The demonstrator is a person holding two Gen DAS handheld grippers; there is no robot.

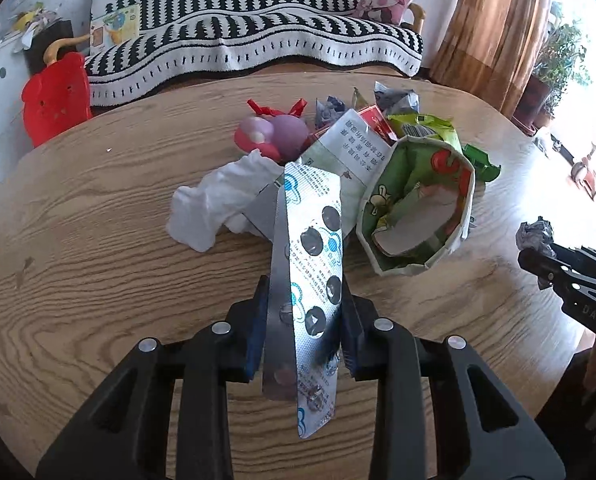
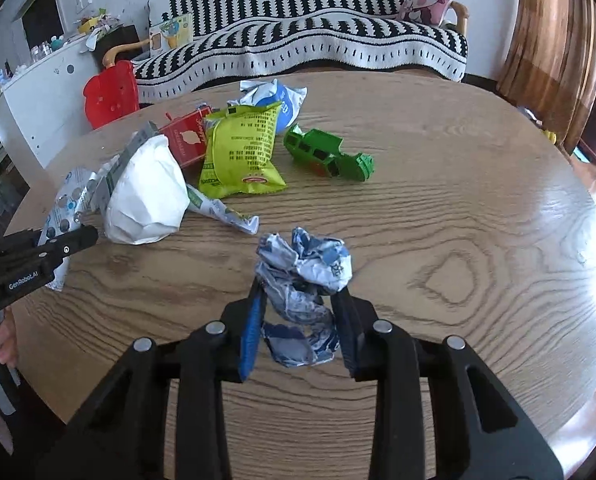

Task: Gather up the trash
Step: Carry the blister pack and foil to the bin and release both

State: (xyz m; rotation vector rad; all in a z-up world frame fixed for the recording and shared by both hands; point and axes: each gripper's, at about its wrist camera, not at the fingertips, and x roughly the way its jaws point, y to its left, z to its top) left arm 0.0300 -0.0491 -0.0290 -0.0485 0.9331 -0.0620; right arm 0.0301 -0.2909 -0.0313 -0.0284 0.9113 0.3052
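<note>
Your left gripper point(image 1: 304, 312) pinches the blister pack point(image 1: 310, 264); your right gripper point(image 2: 298, 308) apparently clamps the crumpled wrapper point(image 2: 304, 276).

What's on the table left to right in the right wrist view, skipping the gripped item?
left gripper → white paper bag → yellow-green snack packet → green toy truck

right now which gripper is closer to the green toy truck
Right. The right gripper, shut on a crumpled blue-white wrapper, faces the green plastic toy truck directly; the left gripper has the green paper bag between.
</note>
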